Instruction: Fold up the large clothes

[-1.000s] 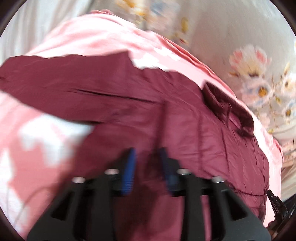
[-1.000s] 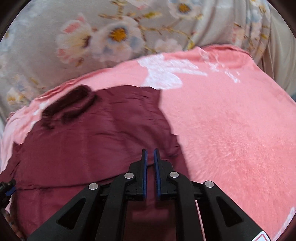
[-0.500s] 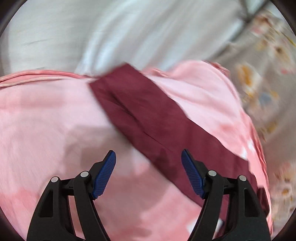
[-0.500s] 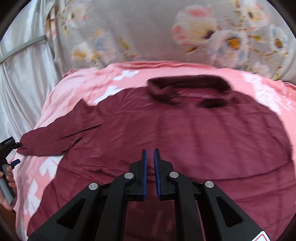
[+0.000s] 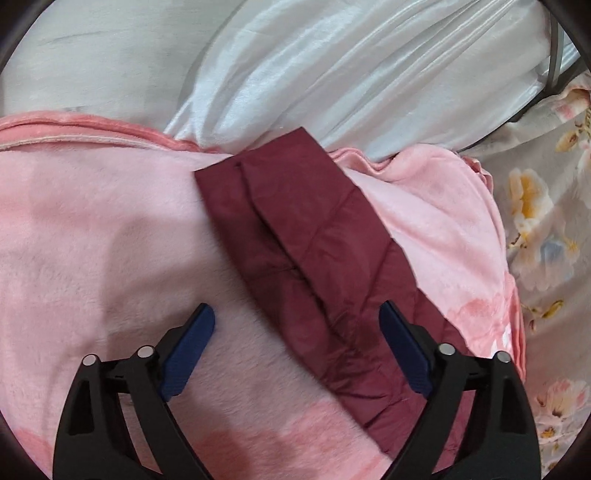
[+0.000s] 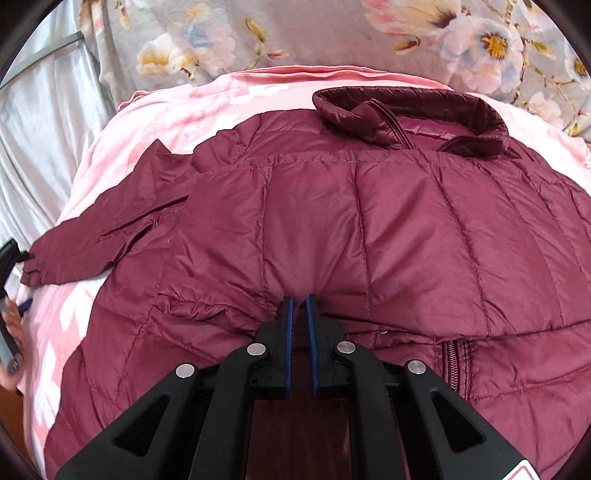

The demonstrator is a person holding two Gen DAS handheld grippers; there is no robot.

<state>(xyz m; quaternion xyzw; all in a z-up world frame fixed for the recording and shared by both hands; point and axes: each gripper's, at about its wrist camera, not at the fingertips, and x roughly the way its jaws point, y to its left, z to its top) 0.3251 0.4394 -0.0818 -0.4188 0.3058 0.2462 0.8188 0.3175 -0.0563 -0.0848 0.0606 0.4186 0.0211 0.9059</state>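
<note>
- The maroon quilted puffer jacket [image 6: 369,236] lies spread on a pink fleece blanket [image 5: 92,229], collar at 12 o'clock, sleeve [image 5: 314,266] at 9.
- The right gripper [image 6: 299,306] is clenched on a jacket fold.
- The left gripper [image 5: 297,332], its jaws just widened, is released above the sleeve.

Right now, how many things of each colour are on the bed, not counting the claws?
Maroon: 1, the puffy jacket.
Pink: 1, the fleece blanket.
Grey with flowers: 1, the bedsheet.
White: 1, the satin cloth.
Total: 4.
</note>
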